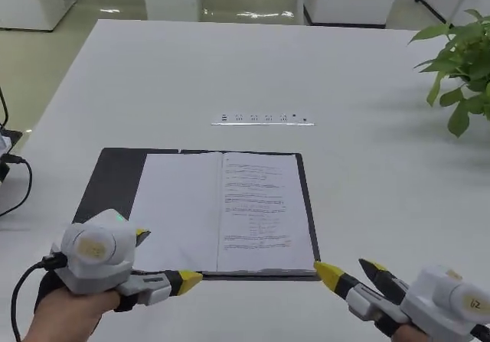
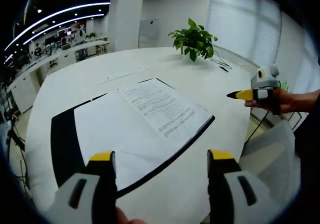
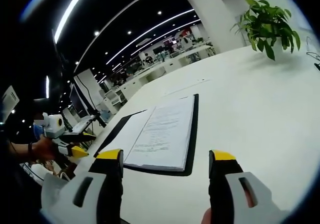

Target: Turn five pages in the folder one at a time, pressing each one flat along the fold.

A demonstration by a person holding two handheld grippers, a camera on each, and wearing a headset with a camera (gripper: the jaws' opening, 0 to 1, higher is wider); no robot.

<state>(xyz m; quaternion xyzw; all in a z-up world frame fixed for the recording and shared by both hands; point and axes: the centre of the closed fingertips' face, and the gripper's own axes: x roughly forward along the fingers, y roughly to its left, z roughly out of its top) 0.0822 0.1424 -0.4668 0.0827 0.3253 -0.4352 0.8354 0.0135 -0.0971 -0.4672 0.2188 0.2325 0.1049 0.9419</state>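
Folder: lies open and flat on the white worktop; blank page on the left, printed page on the right.
Left gripper: fingers spread, grasping nothing, at the folder's near left edge.
Right gripper: fingers spread, grasping nothing, just beside the near right corner.
Plant: far right of the worktop.

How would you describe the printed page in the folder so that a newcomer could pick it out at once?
On the large white table, a dark folder lies open near the front edge. The printed page is its right-hand sheet, just right of the fold. It carries lines of black text, whereas the left sheet beside it is blank white.
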